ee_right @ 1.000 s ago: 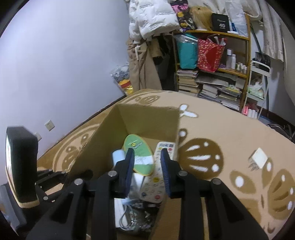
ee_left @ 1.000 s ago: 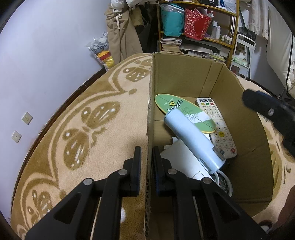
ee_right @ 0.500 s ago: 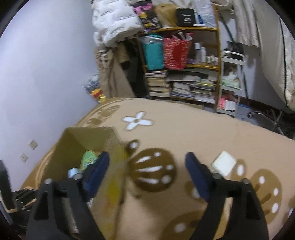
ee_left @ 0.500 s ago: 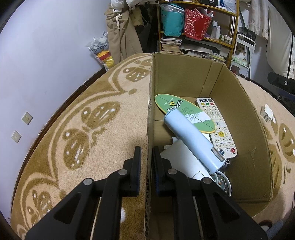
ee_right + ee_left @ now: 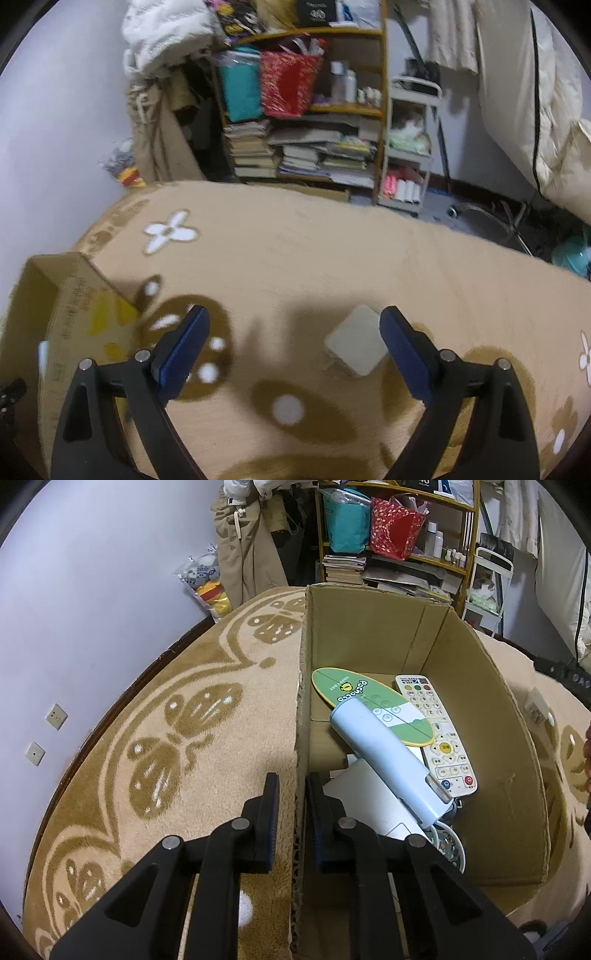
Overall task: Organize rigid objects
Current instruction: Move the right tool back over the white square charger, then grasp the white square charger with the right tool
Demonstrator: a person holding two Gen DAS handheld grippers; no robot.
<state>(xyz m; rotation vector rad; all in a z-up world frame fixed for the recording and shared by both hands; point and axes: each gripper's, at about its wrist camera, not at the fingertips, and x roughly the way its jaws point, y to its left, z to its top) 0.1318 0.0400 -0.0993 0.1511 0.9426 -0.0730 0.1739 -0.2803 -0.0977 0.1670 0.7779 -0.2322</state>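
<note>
Between the wide-spread right gripper point(image 5: 293, 332) fingers, nearer the right one: white square block point(image 5: 356, 345).

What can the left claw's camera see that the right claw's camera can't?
Only the left view looks inside the box: a remote, a green paddle, a blue tube, and the left claw shut on the box wall. Only the right view shows the right claw, open, empty, jaws just opened. Both show the box, white block, rug and shelf.
</note>
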